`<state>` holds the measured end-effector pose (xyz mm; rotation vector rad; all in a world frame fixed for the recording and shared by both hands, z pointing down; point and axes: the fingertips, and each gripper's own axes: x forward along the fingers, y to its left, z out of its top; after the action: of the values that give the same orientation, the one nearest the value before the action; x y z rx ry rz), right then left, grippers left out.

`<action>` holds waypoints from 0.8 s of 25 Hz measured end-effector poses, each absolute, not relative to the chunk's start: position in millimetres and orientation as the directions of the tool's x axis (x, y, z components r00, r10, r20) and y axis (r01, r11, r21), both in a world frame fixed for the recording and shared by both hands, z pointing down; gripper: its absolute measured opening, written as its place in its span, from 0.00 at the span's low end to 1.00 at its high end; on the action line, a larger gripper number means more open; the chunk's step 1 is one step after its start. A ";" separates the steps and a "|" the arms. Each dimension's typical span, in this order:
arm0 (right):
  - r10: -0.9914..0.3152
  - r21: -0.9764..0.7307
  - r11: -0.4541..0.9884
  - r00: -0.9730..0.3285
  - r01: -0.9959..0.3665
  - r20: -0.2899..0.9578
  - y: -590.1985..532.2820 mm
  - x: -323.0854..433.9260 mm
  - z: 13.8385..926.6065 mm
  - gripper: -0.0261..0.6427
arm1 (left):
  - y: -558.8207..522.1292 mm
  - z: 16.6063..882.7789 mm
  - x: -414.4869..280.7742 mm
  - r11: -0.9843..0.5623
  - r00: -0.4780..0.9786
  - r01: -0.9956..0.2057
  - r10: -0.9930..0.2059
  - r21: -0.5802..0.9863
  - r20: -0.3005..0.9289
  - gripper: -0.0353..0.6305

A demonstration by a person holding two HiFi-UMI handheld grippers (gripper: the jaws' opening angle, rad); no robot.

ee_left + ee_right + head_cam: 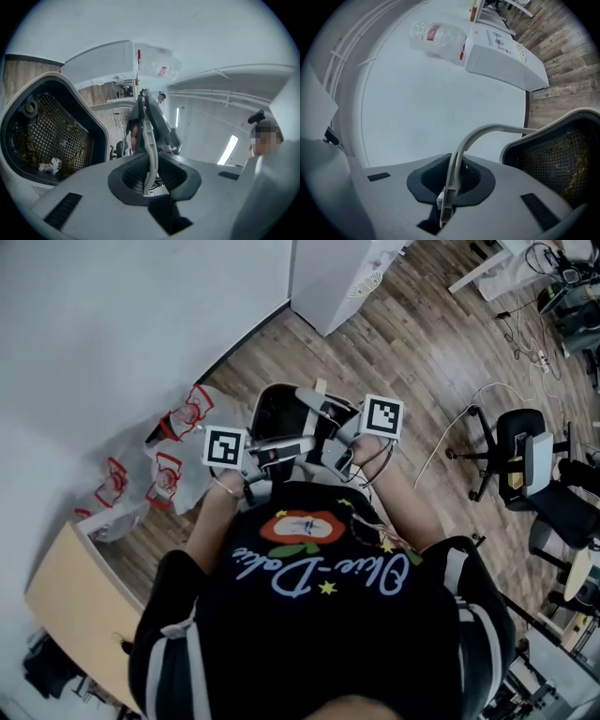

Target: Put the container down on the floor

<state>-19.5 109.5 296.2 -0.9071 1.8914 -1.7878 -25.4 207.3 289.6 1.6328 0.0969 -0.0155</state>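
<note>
I see the container (279, 414), a white-rimmed bin with a black mesh basket inside, held in front of the person above the wooden floor. Its thin grey handle (323, 411) arches over it. In the left gripper view the left gripper (150, 172) is shut on the handle (149, 136), with the mesh basket (49, 138) and its scraps to the left. The right gripper view shows the right gripper (452, 180) shut on the same handle (461, 145), the basket (555, 161) at the right. From the head view, the left gripper (267, 454) and right gripper (330, 442) sit side by side at the bin.
Clear plastic bags with red print (169, 460) lie on the floor by the white wall. A white appliance (337, 277) stands at the back. An office chair (525, 465) and cables (459, 418) are to the right; a wooden cabinet (80, 601) is at the near left.
</note>
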 end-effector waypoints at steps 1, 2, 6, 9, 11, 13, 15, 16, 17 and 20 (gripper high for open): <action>-0.677 -0.981 -0.018 -0.720 -0.192 0.153 107.6 -22.4 296.1 0.06 | 205.6 288.5 -27.7 -0.059 0.996 0.079 0.049 0.995 -0.077 0.13; -0.674 -0.981 -0.018 -0.723 -0.192 0.153 105.8 -24.8 295.9 0.06 | 203.5 287.6 -29.5 -0.061 0.996 0.085 0.044 0.995 -0.083 0.13; -0.661 -0.984 -0.009 -0.738 -0.179 0.140 97.5 -30.3 290.2 0.06 | 195.0 283.2 -31.2 -0.071 0.995 0.097 0.019 0.993 -0.096 0.13; -0.644 -0.983 0.001 -0.752 -0.186 0.141 91.2 -32.5 290.4 0.06 | 188.9 284.8 -31.7 -0.074 0.996 0.094 -0.002 0.993 -0.094 0.13; -0.630 -0.982 0.005 -0.763 -0.190 0.144 85.6 -33.8 292.6 0.06 | 183.5 285.5 -31.5 -0.074 0.995 0.095 -0.020 0.993 -0.097 0.13; -0.614 -0.982 0.003 -0.776 -0.187 0.146 79.4 -35.5 295.4 0.06 | 177.2 286.5 -30.7 -0.073 0.994 0.097 -0.041 0.993 -0.100 0.13; -0.591 -0.982 0.000 -0.792 -0.189 0.152 72.5 -35.7 299.5 0.06 | 170.2 288.9 -28.1 -0.064 0.992 0.100 -0.067 0.993 -0.105 0.13; -0.578 -0.981 -0.002 -0.800 -0.192 0.157 68.8 -35.2 301.9 0.06 | 166.6 290.3 -26.4 -0.057 0.991 0.102 -0.081 0.993 -0.107 0.13; -0.567 -0.981 -0.006 -0.808 -0.194 0.163 65.1 -34.4 304.2 0.06 | 162.7 292.2 -24.7 -0.051 0.990 0.101 -0.092 0.994 -0.105 0.13; -0.536 -0.979 -0.021 -0.824 -0.203 0.182 50.4 -30.5 309.0 0.06 | 146.4 297.9 -19.2 -0.051 0.989 0.082 -0.123 0.995 -0.087 0.13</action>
<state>-30.5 50.4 309.0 -0.7812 2.0045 -1.9284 -19.2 146.4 297.9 1.6130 -0.0321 -0.1663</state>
